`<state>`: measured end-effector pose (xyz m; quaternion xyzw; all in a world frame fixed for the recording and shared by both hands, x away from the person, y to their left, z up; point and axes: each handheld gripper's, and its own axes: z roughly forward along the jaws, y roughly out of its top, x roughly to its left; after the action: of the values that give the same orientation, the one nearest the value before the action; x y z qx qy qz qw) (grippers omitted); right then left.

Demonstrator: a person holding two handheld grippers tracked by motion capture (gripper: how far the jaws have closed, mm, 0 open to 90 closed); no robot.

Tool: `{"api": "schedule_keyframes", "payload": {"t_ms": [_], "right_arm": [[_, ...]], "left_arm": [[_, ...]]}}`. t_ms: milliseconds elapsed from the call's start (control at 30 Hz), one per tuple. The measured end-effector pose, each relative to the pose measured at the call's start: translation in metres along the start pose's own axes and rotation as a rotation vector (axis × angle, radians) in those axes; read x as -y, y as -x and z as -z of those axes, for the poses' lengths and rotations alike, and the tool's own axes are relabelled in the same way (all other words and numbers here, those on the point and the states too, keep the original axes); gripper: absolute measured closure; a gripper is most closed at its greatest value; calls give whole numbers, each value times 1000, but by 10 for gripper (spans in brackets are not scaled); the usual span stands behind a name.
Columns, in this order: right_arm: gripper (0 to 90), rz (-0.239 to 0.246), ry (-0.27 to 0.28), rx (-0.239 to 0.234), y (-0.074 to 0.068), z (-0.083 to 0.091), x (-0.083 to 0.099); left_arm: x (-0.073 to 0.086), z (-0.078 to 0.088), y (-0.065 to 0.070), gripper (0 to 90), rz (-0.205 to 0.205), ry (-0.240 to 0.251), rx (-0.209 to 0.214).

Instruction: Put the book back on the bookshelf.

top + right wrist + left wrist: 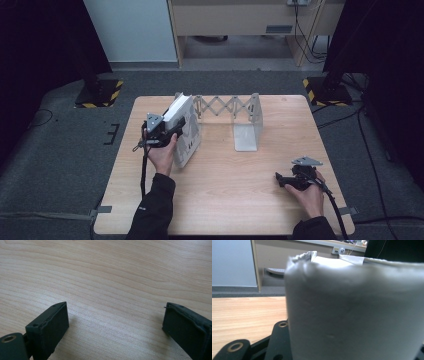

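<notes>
While my left gripper (176,125) clamps the book (184,131) upright, forearm reaches forward. Right gripper (281,180) rests on the table (240,190), jaws wide, empty.

Book (352,310) hides left tongs' tips (blurred close-up).

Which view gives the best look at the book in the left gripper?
The high view: the book stands upright beside the expanding bookend rack, clamped by the left gripper. The left gripper view has its page edges close and blurred. The right gripper view faces bare table.
</notes>
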<state>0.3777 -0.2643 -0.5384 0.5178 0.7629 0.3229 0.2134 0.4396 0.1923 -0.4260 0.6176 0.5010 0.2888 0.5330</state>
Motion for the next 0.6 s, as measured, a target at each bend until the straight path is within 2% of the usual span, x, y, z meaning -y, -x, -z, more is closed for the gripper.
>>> {"api": "schedule_keyframes", "payload": {"t_ms": [133,267,333,433,500,600], "right_arm": [[68,0,0,0,0,0,0],[68,0,0,0,0,0,0],[69,0,0,0,0,0,0],[68,-2,1,1,0,0,0],[68,0,2,1,0,0,0],[67,-2,2,1,0,0,0]], "left_arm": [[5,-4,7,512,-45,31,-23],[9,-3,6,511,-41,49,-29],[11,-4,3,513,-20,71,-54],[12,-5,0,513,-12,78,-54],[15,-9,1,513,-37,95,-46],[21,-9,3,510,-53,114,-37]]}}
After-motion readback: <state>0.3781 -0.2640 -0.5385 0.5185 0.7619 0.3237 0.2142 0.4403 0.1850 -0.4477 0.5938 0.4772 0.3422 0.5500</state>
